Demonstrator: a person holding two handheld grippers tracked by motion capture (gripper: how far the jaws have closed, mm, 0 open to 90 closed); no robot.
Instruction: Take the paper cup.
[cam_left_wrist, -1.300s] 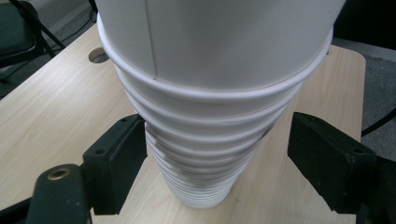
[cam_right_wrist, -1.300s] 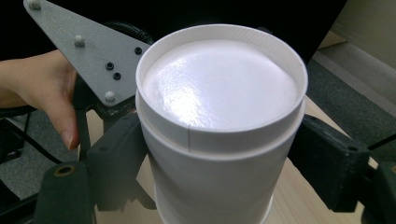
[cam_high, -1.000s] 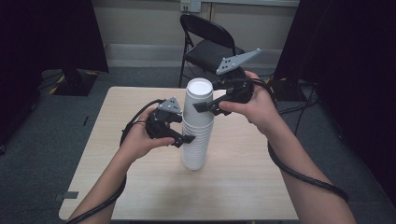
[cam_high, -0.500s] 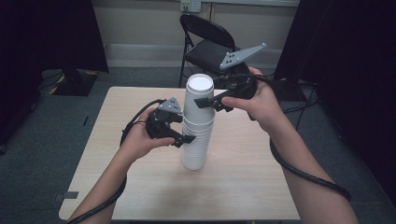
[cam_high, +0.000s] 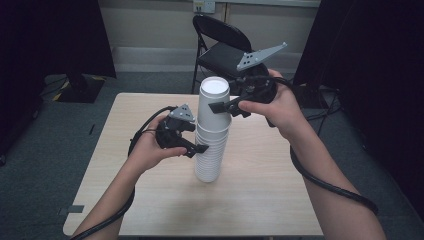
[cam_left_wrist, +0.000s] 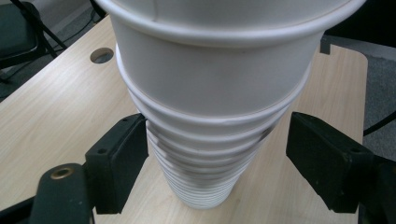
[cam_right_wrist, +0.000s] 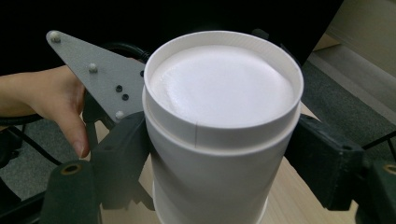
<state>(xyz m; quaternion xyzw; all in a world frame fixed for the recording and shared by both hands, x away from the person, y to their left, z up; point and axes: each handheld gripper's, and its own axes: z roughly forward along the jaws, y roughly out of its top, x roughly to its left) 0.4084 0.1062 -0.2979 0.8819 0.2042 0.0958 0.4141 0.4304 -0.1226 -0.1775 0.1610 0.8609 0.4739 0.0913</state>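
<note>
A tall stack of upside-down white paper cups (cam_high: 209, 160) stands in the middle of the wooden table (cam_high: 150, 200). My left gripper (cam_high: 209, 146) straddles the stack about halfway up. In the left gripper view its two black jaws flank the stack (cam_left_wrist: 210, 84), the left jaw pressed on it and the right jaw at its edge. My right gripper (cam_high: 216, 107) is shut on the top cup (cam_high: 214, 95), just under its upturned base. In the right gripper view both jaws of that gripper (cam_right_wrist: 222, 154) press the top cup (cam_right_wrist: 222, 88), and the person's other hand (cam_right_wrist: 46, 102) is behind it.
A black folding chair (cam_high: 225, 50) stands past the table's far edge. Dark curtains hang at both sides. A cable hole (cam_left_wrist: 102, 55) is in the tabletop. Black cables trail from both grippers across the table.
My right gripper has risen slightly with the top cup, so the stack reaches a little higher. The left gripper has stayed at the stack's middle.
</note>
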